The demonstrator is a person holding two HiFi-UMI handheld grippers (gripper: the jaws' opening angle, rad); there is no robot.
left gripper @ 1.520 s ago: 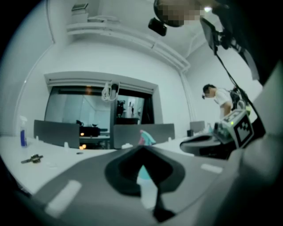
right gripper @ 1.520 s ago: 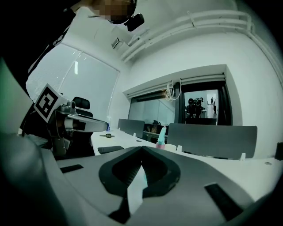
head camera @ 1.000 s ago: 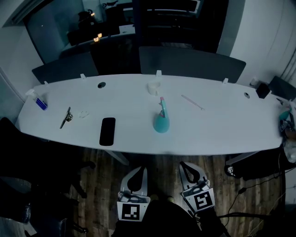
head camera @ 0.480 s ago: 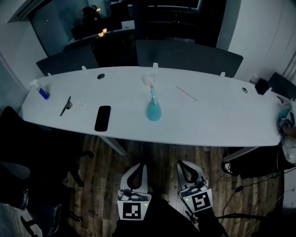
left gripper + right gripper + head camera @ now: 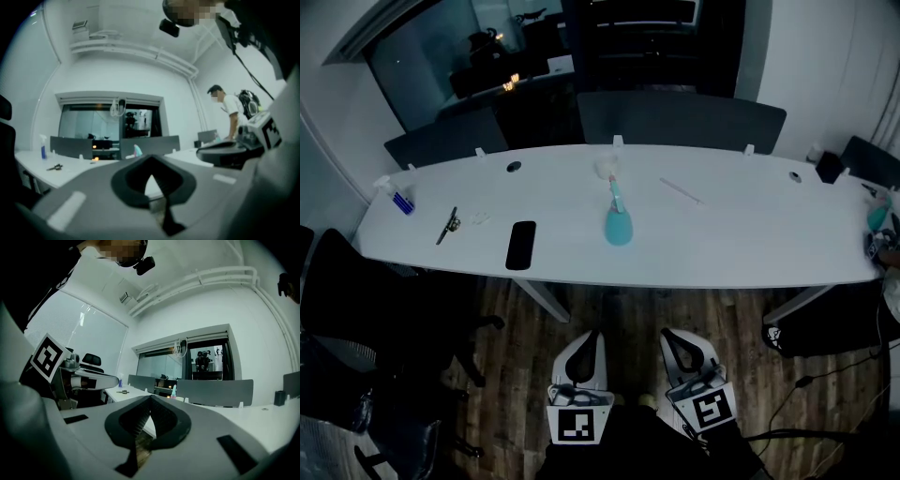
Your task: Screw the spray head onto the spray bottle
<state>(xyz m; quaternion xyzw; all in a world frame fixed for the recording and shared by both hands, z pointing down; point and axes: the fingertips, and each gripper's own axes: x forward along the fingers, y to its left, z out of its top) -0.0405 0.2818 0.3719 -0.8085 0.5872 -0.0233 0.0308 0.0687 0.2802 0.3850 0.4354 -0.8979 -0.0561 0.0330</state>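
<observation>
Ahead of me, a long white bench [image 5: 750, 244] spans a dark wood floor [image 5: 516, 375]. Grey panels [image 5: 680, 117] stand behind it, before a dim window [image 5: 441, 56]; the walls [image 5: 834, 56] are white.

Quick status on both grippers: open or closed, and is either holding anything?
Left gripper: closed, holding nothing.
Right gripper: closed, holding nothing.

Dim, bluish, fisheye-warped edges
</observation>
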